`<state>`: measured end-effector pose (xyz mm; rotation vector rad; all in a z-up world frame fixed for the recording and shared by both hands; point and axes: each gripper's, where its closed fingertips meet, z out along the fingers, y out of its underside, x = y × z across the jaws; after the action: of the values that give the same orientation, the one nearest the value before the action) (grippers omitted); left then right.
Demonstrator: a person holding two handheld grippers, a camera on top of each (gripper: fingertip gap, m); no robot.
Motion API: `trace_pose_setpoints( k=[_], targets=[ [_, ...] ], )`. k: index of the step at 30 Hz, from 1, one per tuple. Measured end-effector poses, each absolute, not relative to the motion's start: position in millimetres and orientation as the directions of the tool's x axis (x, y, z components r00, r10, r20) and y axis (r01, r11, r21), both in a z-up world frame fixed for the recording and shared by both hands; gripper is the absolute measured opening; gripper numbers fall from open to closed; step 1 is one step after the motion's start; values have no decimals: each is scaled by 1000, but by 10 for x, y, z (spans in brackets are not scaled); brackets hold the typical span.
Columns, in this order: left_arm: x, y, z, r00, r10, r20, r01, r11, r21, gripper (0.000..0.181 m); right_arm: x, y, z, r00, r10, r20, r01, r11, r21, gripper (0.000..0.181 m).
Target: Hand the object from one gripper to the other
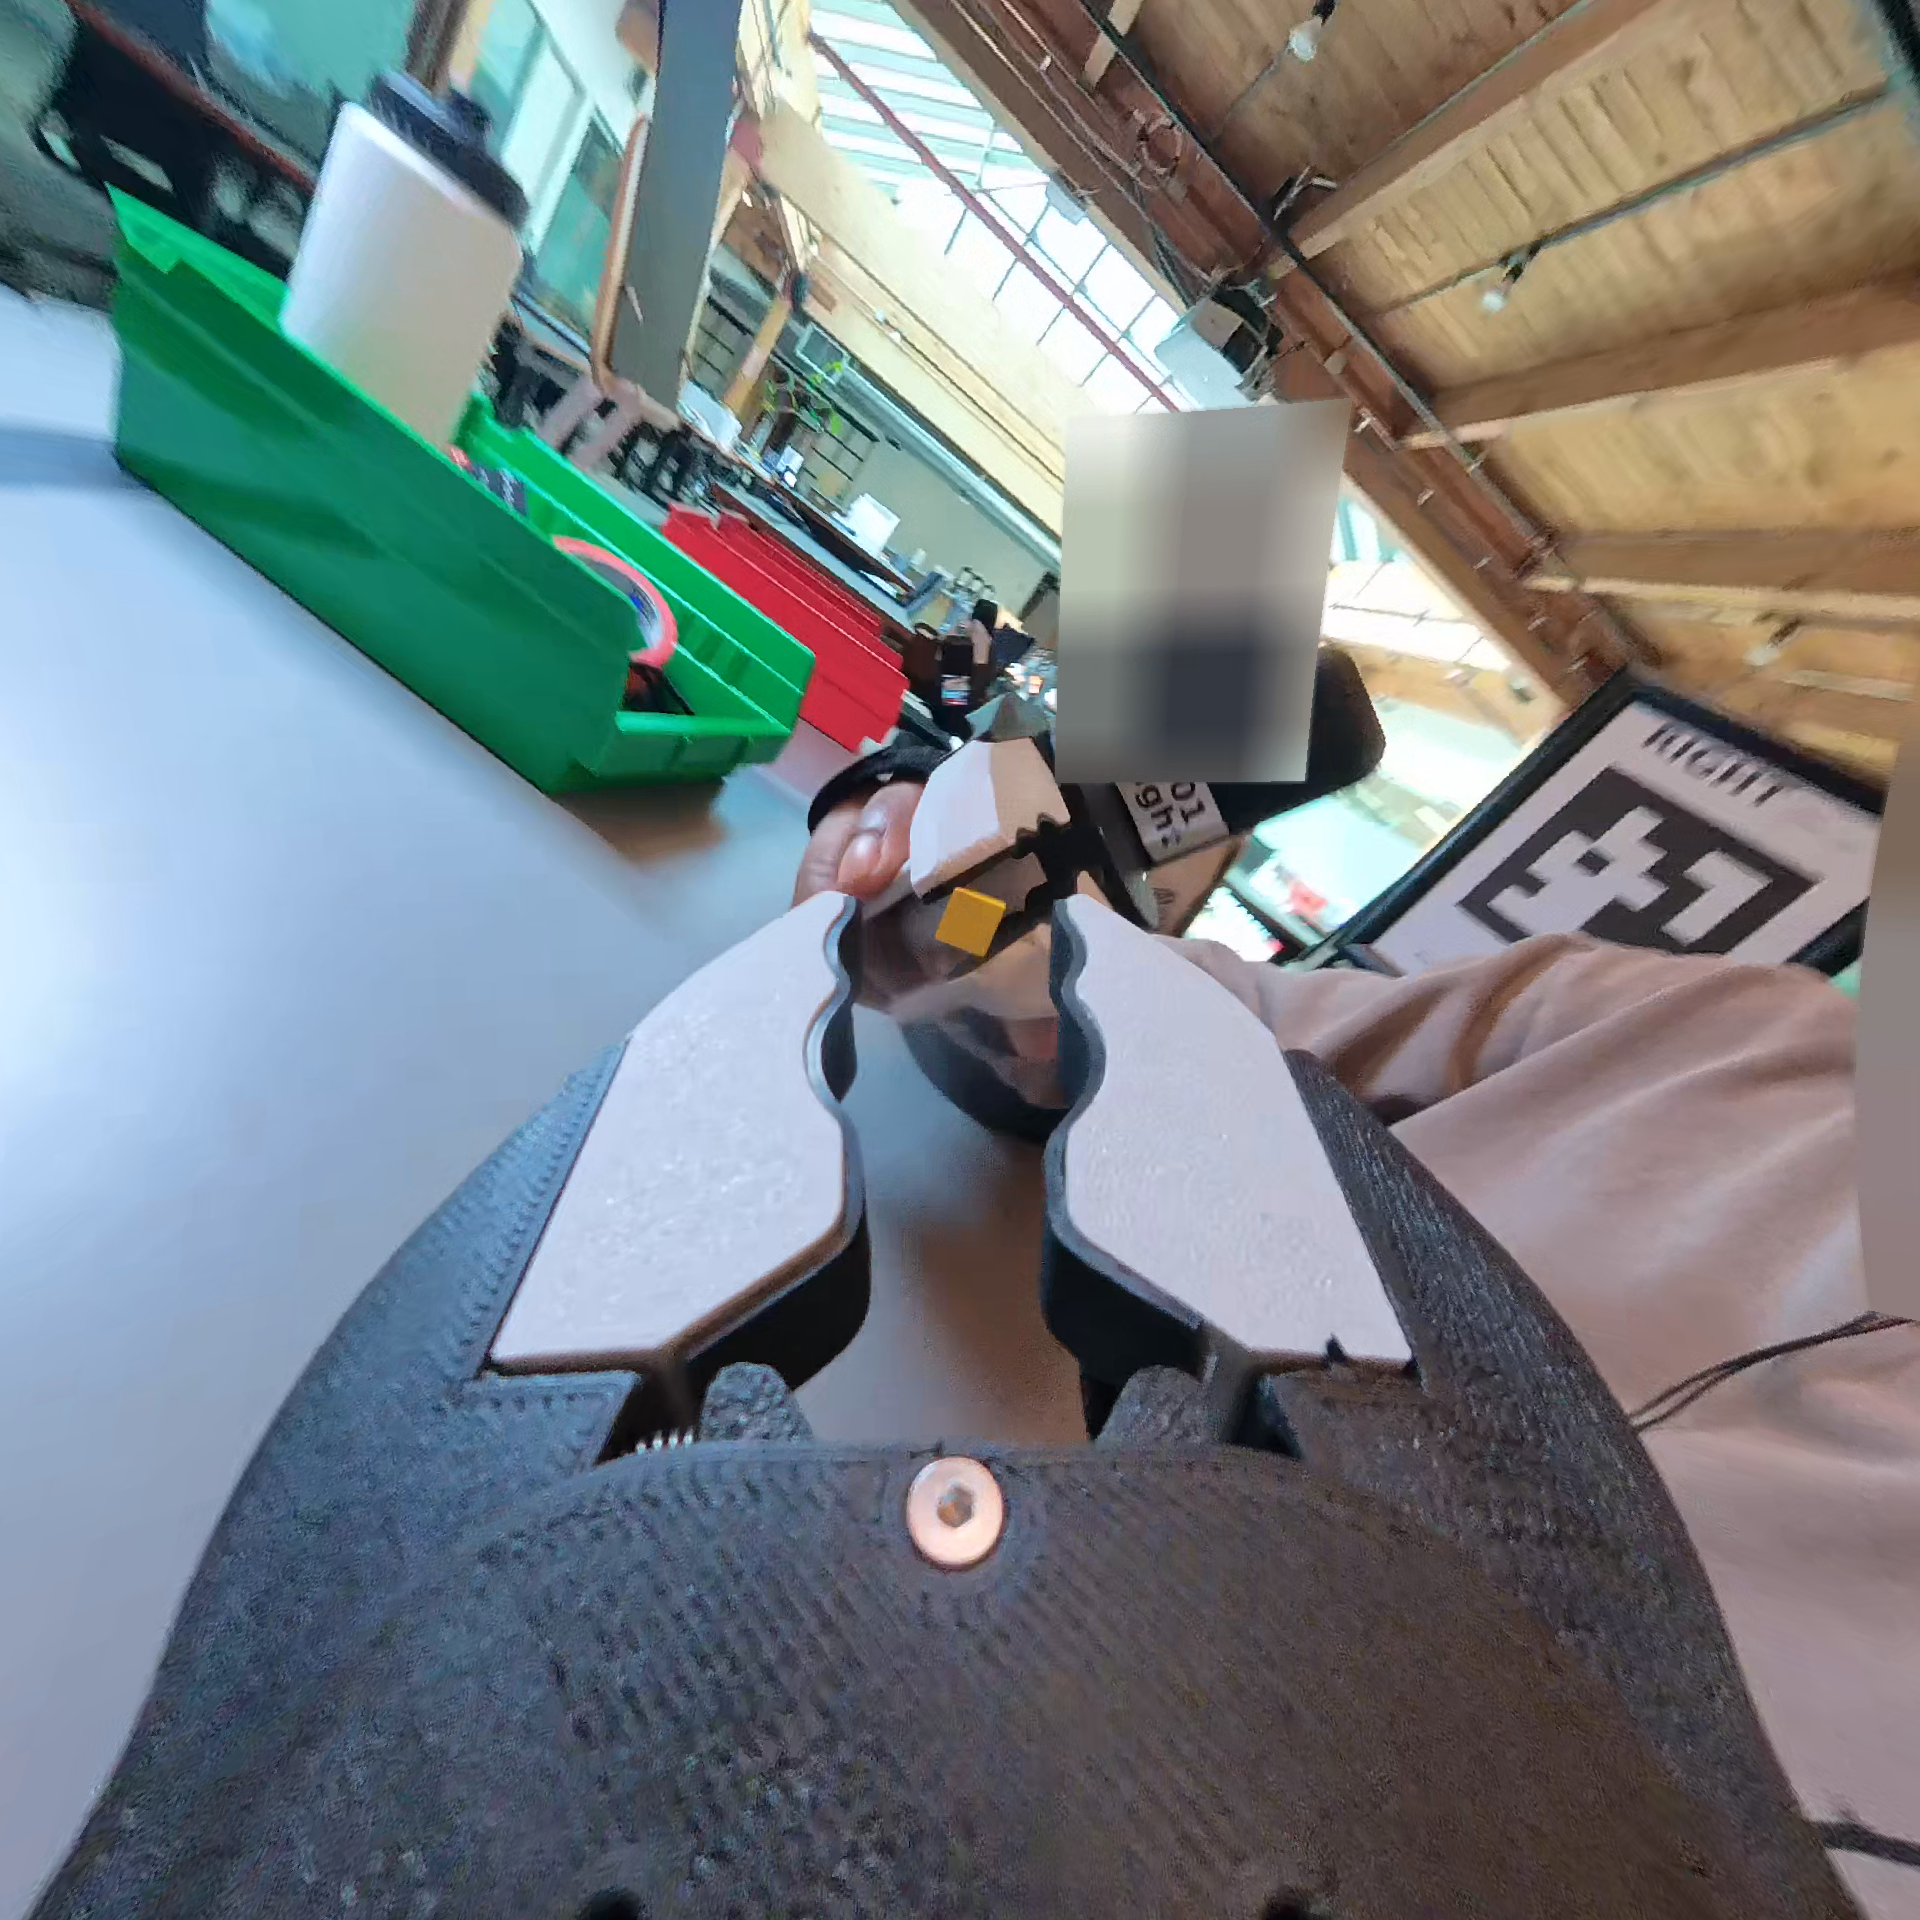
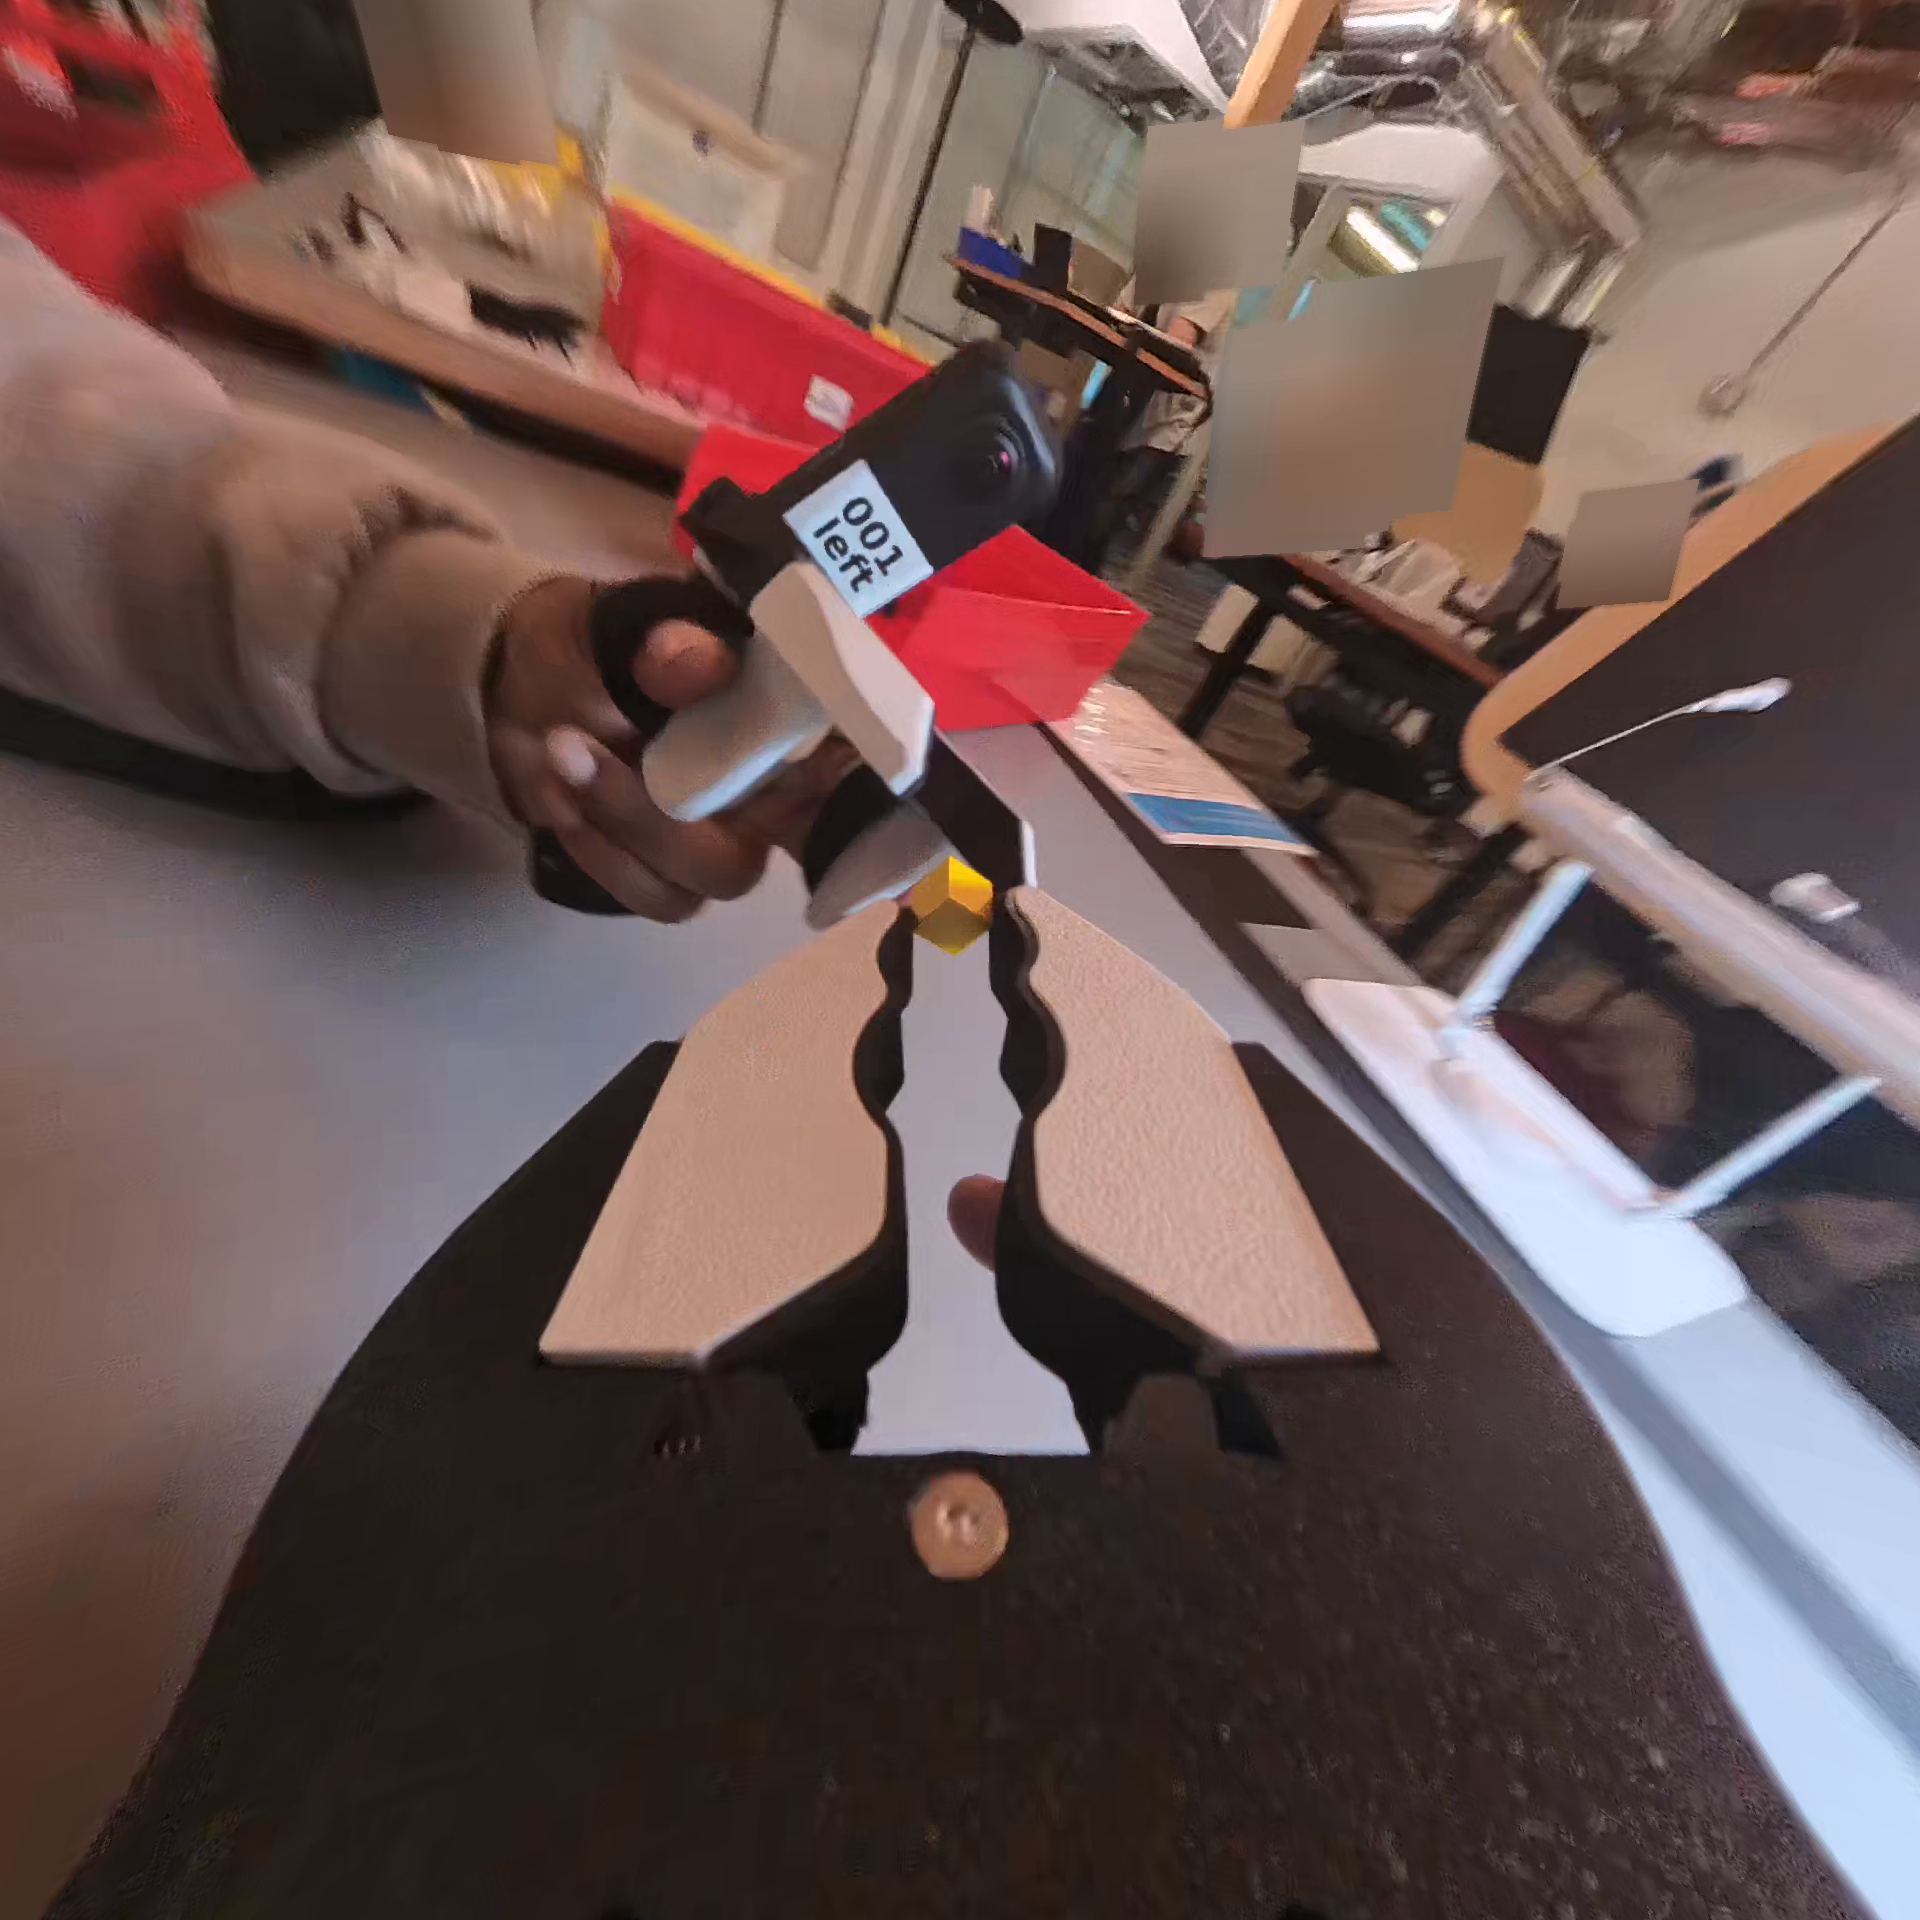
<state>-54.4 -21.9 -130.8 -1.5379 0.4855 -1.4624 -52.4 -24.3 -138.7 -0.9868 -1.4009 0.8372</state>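
The right gripper (image 2: 953, 912) is clenching the cube (image 2: 951, 906). The left gripper (image 1: 954, 914) is straddling the cube, released. The cube is looking light, rigid and smooth; flat opposite faces suit pinching.

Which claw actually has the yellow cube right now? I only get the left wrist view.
Observer: The right wrist view shows the yellow cube pinched at the very tips of the right claw.
Operator: Is my left claw around it?
Observer: From that side the left claw comes at the cube from above, with one finger on either side of it and the two clearly apart, not closed on it.
Operator: Anything close by on the right side?
Observer: A white stand sits at the table edge, to the right of the right claw.
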Motion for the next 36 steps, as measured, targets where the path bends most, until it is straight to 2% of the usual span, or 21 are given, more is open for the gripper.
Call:
trace_pose_setpoints(
  k=[1,3,6,8,13,17,20,24,28,36],
  targets=[
    [-560,-223,-1285,269,-831,486,274,-418,-866,35,-513,-268,-1367,-30,963,266,64,268,-961,14],
    [-552,-248,-1292,399,-876,272,138,-236,-962,38,-478,-328,-1289,-170,985,-41,17,-39,-999,14],
    [-466,-326,-1361,486,-872,-63,-121,4,-993,42,-429,-383,-1194,-340,871,-354,36,-365,-931,14],
    [-435,-337,-1354,520,-826,-216,-215,118,-969,38,-406,-457,-1178,-416,800,-433,75,-444,-893,14],
    [-404,-390,-1285,534,-699,-475,-357,323,-877,26,-453,-525,-1296,-423,735,-530,182,-504,-844,14],
    [-378,-441,-1297,502,-673,-544,-397,379,-836,11,-469,-524,-1304,-443,631,-637,224,-610,-760,14],
    [-381,-438,-1314,498,-671,-549,-403,381,-832,8,-472,-510,-1326,-450,570,-688,252,-658,-710,13],
    [-391,-416,-1327,500,-659,-561,-415,386,-824,20,-482,-520,-1367,-447,561,-697,273,-657,-703,14],
    [-361,-453,-1354,466,-633,-618,-451,431,-781,14,-480,-529,-1376,-443,547,-710,293,-660,-691,14],
    [-321,-477,-1490,376,-594,-712,-544,481,-688,23,-488,-589,-1551,-387,507,-770,415,-651,-636,14]
  ],
)
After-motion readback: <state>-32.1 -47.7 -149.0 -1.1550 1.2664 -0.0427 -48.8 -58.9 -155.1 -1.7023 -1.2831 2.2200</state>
